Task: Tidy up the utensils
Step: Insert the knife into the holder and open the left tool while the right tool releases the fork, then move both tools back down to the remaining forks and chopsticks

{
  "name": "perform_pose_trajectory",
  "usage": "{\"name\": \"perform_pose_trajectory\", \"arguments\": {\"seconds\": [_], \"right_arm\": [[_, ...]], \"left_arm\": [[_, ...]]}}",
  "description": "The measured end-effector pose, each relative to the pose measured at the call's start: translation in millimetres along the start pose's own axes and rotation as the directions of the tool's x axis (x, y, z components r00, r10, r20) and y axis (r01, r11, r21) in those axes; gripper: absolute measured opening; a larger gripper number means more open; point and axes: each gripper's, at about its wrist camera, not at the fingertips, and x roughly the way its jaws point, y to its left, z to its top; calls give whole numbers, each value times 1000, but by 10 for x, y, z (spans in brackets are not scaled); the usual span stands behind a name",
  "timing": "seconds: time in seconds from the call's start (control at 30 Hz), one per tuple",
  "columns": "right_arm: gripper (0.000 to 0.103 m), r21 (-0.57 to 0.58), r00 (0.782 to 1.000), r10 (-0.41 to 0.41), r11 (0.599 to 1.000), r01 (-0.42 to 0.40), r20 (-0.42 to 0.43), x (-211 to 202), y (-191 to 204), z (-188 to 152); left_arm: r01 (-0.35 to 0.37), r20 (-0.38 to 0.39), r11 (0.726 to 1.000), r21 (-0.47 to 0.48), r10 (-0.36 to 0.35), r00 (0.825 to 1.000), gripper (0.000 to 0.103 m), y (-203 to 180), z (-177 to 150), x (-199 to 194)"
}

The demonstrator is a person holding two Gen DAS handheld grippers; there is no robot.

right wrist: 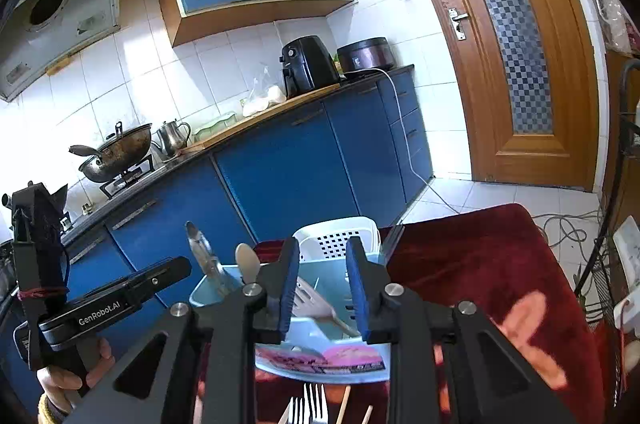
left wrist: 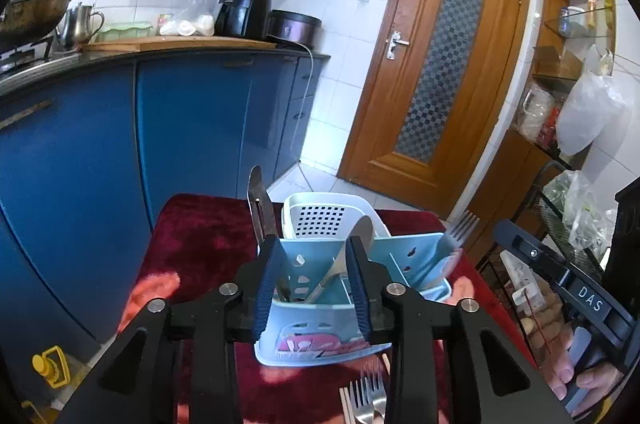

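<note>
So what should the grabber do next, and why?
Probably draw the right gripper back and dip it toward the forks lying on the red cloth in front of the blue caddy. Its fingers stand apart, gripping nothing. One fork already leans inside the caddy, and the loose ones look unsorted.

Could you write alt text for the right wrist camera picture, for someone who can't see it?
Two open black-and-blue jaws of the right gripper reach toward a light blue utensil caddy on a dark red cloth, with a fork falling into it. More forks lie in front, and a blue kitchen fills the background.
</note>
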Motion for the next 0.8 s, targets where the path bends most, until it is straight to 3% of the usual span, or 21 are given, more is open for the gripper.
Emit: {"name": "perform_pose_trajectory", "arguments": {"seconds": [0.23, 0.43, 0.8], "right_arm": [[34, -4, 999, 2, 1000, -3, -45, -207, 31, -118], [36, -4, 990, -36, 999, 36, -136, -276, 23, -361], [37, 37, 963, -62, 997, 75, -264, -302, -159, -798]], "left_arm": [[-10, -30, 999, 44, 11, 999, 41, -67, -136, -215], [2, -78, 999, 52, 2, 997, 44, -97, -336, -340], [14, -208, 999, 39, -6, 978, 45, -157, -772, -202]]}}
